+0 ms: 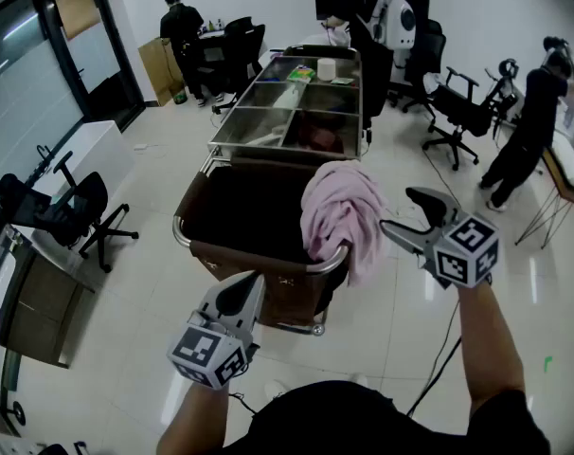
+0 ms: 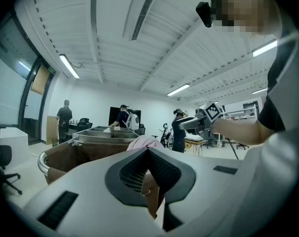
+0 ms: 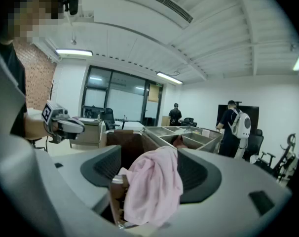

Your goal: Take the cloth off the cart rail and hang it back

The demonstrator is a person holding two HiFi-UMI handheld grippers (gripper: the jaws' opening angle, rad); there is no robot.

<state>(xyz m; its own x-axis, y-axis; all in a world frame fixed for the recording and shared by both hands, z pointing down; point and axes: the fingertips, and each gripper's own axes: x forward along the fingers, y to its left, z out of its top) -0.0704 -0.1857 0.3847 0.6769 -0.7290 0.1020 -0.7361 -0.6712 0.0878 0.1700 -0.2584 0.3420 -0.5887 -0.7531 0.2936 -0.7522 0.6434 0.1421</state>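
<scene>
Pink cloth (image 1: 339,211) is draped over the cart (image 1: 197,202) rail (image 1: 268,263) at its near right corner, hanging down outside. The right gripper (image 1: 401,209) sits at the cloth's 3 o'clock, just beside it, jaws spread wide and pinching nothing. The left gripper (image 1: 252,284) hangs at 7 o'clock below the rail, jaws pressed together, empty.

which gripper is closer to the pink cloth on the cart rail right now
Right. The right gripper is at the right edge of the pink cloth, jaws apart and aimed at it. The left gripper is lower, before the cart rail, jaws together, left of the cloth.
</scene>
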